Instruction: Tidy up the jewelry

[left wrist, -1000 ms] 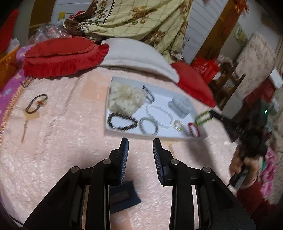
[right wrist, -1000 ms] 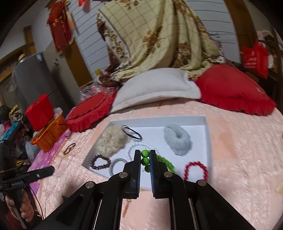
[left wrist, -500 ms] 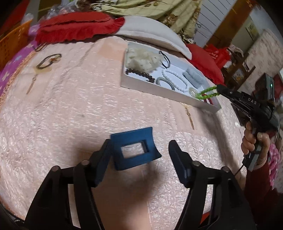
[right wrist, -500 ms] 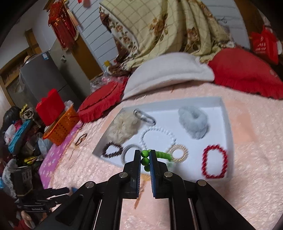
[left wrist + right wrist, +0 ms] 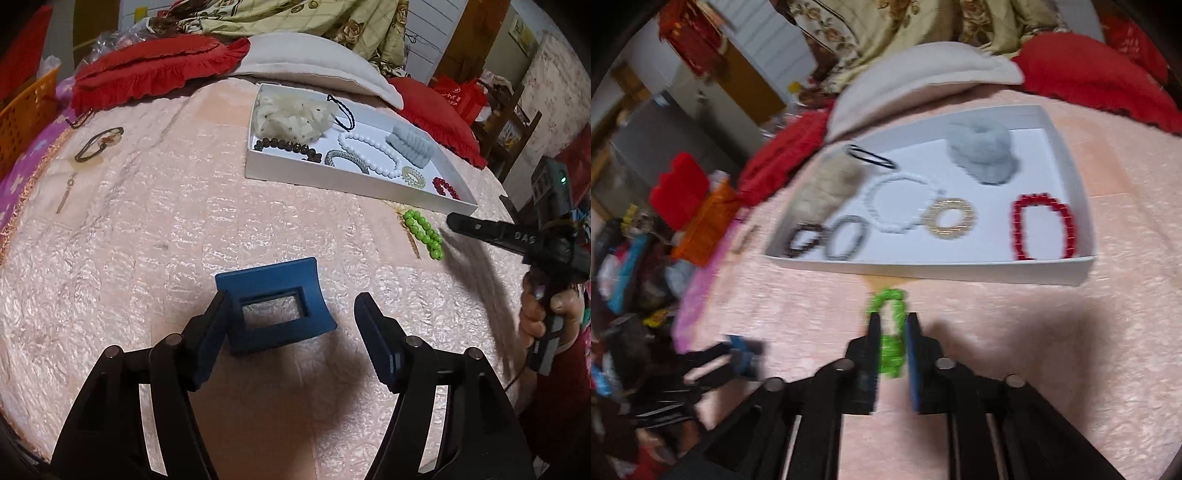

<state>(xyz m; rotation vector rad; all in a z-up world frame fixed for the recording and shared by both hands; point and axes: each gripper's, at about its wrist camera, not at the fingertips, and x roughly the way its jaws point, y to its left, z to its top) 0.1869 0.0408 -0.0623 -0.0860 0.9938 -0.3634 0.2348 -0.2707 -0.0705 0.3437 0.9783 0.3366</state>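
A blue rectangular hair clip lies on the pink bedspread between my left gripper's fingers. It leans against the left finger, and the right pad stands well clear, so the gripper is open. A green bead bracelet lies on the bedspread just in front of the white tray. My right gripper straddles the green bracelet with its jaws opening. The tray holds scrunchies, a black hair tie and several bead bracelets.
A dark bangle with a charm and a thin gold earring lie on the bedspread at far left. Red pillows and a white pillow border the far side. An orange basket stands past the left edge.
My left gripper has sunk toward the bedspread and opened wide, leaving the blue clip resting there. My right gripper has come down from over the tray to the bedspread, and its jaws have parted around the green bracelet.
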